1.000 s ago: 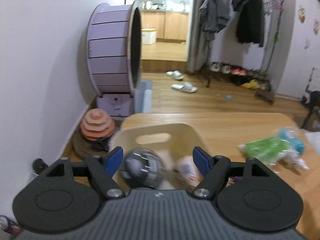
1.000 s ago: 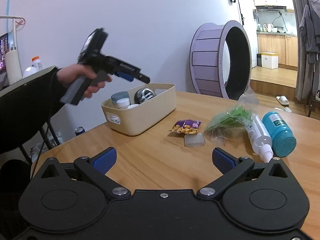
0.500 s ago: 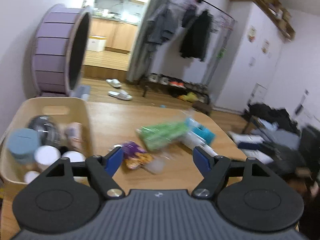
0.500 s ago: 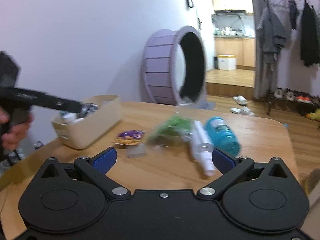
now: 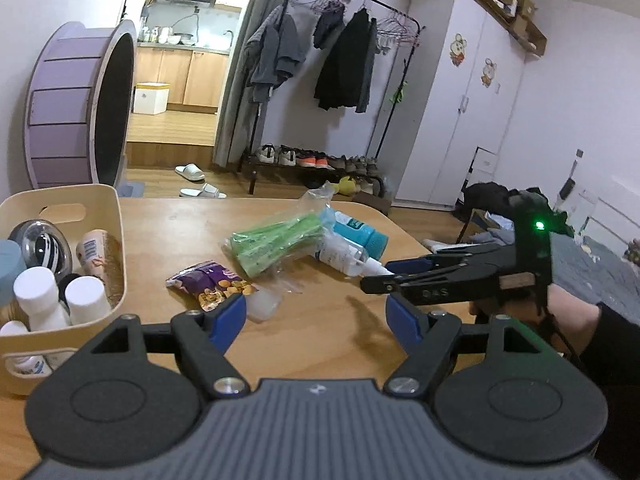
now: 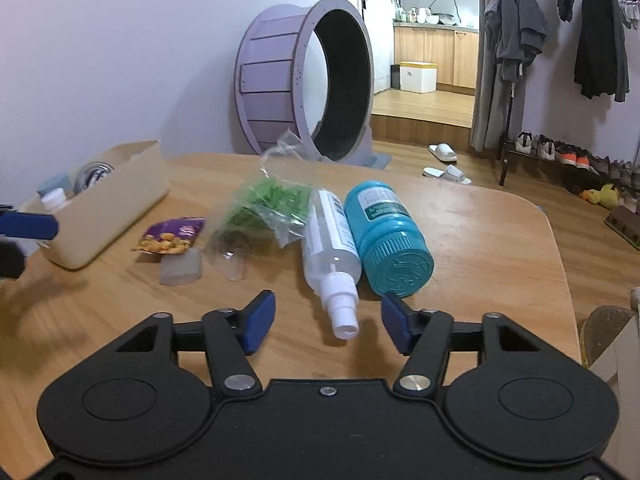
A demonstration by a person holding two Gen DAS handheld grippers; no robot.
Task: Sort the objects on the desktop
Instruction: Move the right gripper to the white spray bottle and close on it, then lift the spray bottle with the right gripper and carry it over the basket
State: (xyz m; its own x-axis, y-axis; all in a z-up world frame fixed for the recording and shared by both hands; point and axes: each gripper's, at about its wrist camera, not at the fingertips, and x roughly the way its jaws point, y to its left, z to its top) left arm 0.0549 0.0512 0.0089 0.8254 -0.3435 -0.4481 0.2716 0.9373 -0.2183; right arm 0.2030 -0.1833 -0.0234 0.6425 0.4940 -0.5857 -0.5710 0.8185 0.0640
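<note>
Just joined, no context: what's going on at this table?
A person is sorting desk clutter into a beige bin. The right gripper is closing around the nozzle of a clear spray bottle lying beside a teal jar, not yet gripping. The left gripper hovers open and empty near a purple snack packet.

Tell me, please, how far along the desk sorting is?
Partly done: the beige bin already holds several bottles. In hand: nothing yet; the right gripper is closing around the spray bottle's nozzle. The left gripper is open. The teal jar, green bag and snack packet remain.
</note>
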